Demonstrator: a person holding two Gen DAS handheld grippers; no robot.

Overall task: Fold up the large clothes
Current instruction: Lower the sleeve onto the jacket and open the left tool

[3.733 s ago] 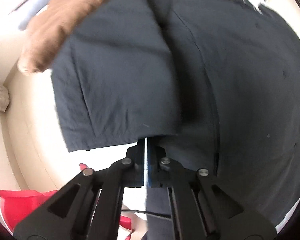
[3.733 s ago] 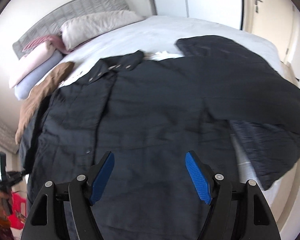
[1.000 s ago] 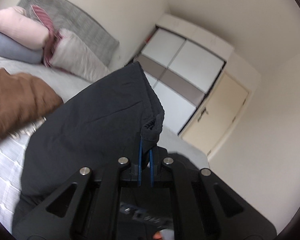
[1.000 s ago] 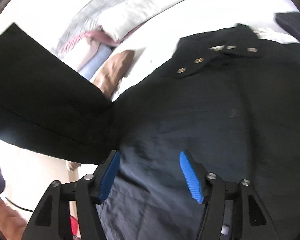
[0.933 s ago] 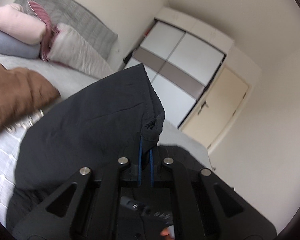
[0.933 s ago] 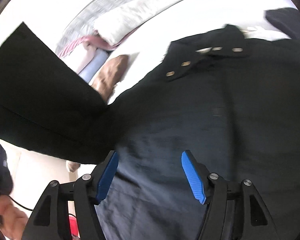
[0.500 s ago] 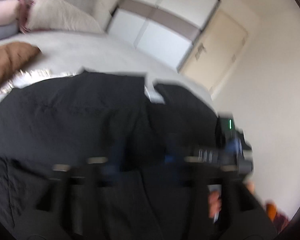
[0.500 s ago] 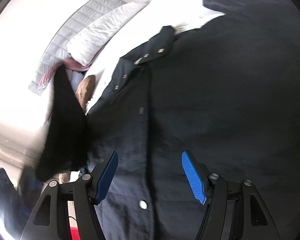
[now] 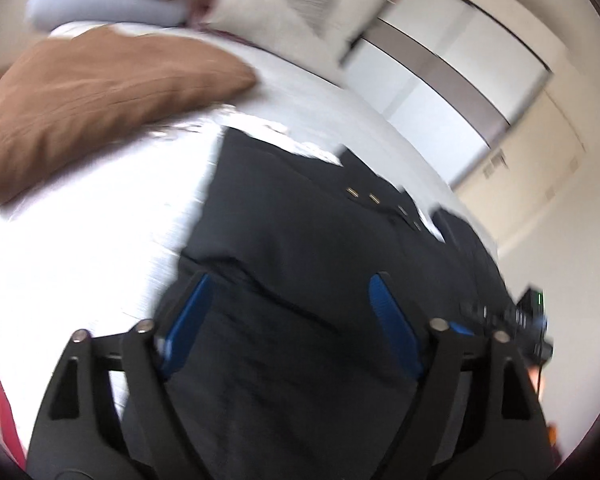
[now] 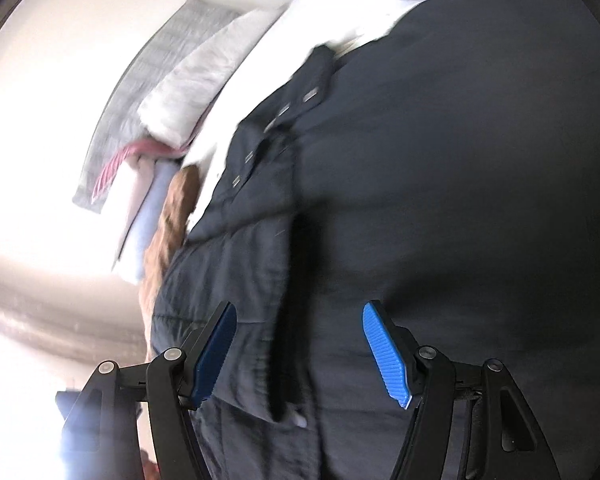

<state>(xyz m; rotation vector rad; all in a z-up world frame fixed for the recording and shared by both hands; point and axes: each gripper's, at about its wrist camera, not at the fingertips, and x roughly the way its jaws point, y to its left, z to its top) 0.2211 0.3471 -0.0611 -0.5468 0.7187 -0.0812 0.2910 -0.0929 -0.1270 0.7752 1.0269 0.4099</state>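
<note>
A large dark navy jacket [image 9: 320, 240] with metal snaps at its collar [image 9: 364, 196] lies spread on the white bed [image 9: 80, 232]. My left gripper [image 9: 289, 280] hovers just above the jacket's left side. Its jaws stand wide apart and are closing a little, with nothing pinched between them. In the right wrist view the jacket [image 10: 440, 200] fills the frame, and a folded-over flap [image 10: 260, 264] lies along its left part. My right gripper [image 10: 300, 308] hangs open over the cloth, holding nothing. Both views are motion-blurred.
A brown cloth [image 9: 100, 92] lies on the bed to the left of the jacket. Pillows [image 9: 112, 8] and a grey headboard [image 10: 156, 80] are beyond it. A wardrobe [image 9: 440, 80] and a door [image 9: 540, 152] stand at the back right. Something red [image 9: 4, 420] sits at the lower left.
My left gripper let go of the raised dark sleeve, opened wide and dropped towards the bed. The sleeve now lies on the jacket. The right wrist view has rolled.
</note>
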